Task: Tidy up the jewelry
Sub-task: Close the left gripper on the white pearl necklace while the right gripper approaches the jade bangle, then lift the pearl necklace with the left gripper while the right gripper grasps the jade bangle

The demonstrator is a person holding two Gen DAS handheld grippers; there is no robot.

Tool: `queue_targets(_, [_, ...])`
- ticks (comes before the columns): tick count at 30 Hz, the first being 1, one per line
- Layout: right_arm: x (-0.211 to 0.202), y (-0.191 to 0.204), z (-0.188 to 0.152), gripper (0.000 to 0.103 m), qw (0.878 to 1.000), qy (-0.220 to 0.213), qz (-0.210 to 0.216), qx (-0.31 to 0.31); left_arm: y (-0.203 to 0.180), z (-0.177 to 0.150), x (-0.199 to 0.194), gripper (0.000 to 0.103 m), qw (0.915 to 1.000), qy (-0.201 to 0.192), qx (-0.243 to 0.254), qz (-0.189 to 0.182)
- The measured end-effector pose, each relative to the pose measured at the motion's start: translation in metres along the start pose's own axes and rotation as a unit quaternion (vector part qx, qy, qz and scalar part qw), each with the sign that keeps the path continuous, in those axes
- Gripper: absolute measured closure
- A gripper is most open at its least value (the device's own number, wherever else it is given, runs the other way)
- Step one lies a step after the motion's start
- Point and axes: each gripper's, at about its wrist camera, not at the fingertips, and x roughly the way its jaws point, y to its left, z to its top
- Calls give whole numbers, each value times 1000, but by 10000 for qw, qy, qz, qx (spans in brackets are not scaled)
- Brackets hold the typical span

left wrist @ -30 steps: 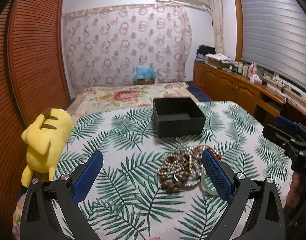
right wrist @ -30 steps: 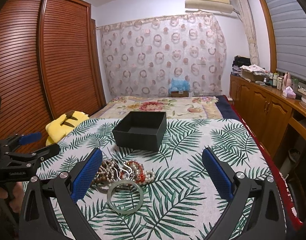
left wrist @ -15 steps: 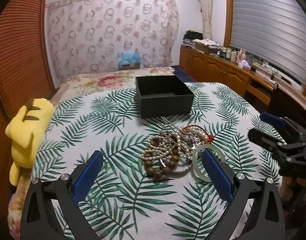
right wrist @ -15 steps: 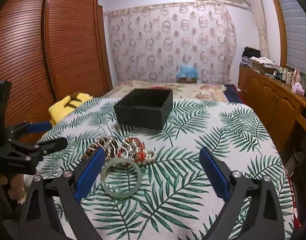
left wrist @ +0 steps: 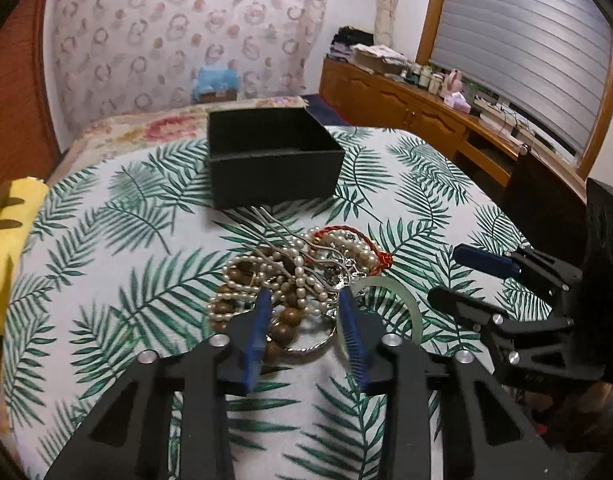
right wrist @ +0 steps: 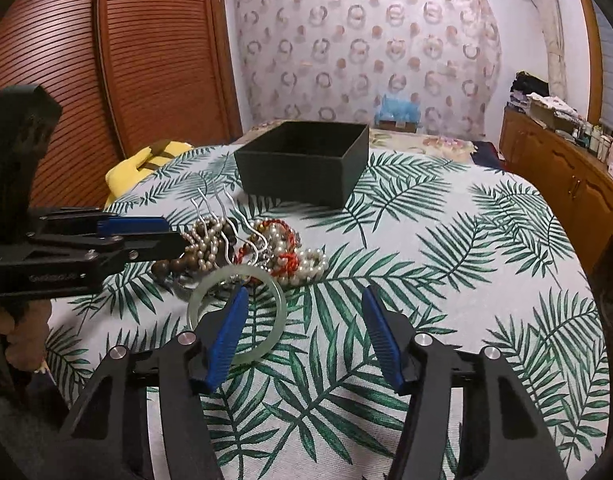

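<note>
Box: black open-topped box (left wrist: 274, 160) sits at 12 o'clock on the surface, just beyond the jewelry; what shows of its inside in either view holds nothing.
Surface: palm-leaf cloth (left wrist: 118, 240) carries the box and all the jewelry.
Jewelry pile: tangle (left wrist: 298, 272) of pearl strands, brown wooden beads (left wrist: 284, 320), a red braided cord (left wrist: 370, 240) and silver wavy hairpins (left wrist: 274, 232), heaped together near the middle of the surface, outside the box.
Bangle: pale green ring (right wrist: 236, 312) lies flat at the pile's near edge, touching it; in the left wrist view it lies at 3 o'clock from the beads.
Writing: pale lettering runs along the side of the left tool's black frame in the right wrist view, too blurred to read.
Left tool: left tool (left wrist: 304, 300) has its jaws narrowed to a small gap, blue fingers (left wrist: 258, 328) flanking the brown beads and a silver ring at the near end of the pile; whether the pads touch them cannot be told.
Right tool: right tool (right wrist: 304, 296) has its jaws spread moderately wide and grips nothing; its left finger (right wrist: 226, 336) lies over the bangle's hoop, contact unclear, while the other stands over bare cloth.
Plush: yellow toy (left wrist: 6, 264) at 9 o'clock, at the surface's edge.
</note>
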Motion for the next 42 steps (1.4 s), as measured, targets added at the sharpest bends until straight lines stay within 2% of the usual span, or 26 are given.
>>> queue_targets(4, [2,-2,-2,42,10000,23,15,51,-2,1,10,83,10000,95,5,-28])
queue_targets(10, [2,-2,-1,42,10000,18,9,46,1,4,18,87,9998,151,-99,-49])
queue_targets(12, [2,-2,-1,42,10000,11,5,38,3,4,22,94,9997,188,-132,-61])
queue_targets(15, [1,-2,-2,42,10000,-1,4,49,8,4,25,98,9995,225,-208,-73])
queue_targets(21, [1,-2,-1,42,10000,-3,4,48,11,3,24,98,9996,176,-212,-89])
queue_targets(28, [1,-1,-2,42,10000,4,8,45,13,12,0,99,9997,-212,-108,39])
queue_targets(36, [4,4,-1,42,9998,144,86,-92,34,36,-27,99,9969,-700,-233,256])
queue_targets(42, [8,8,2,49,9993,262,204,-163,49,49,-46,99,9940,-977,-345,364])
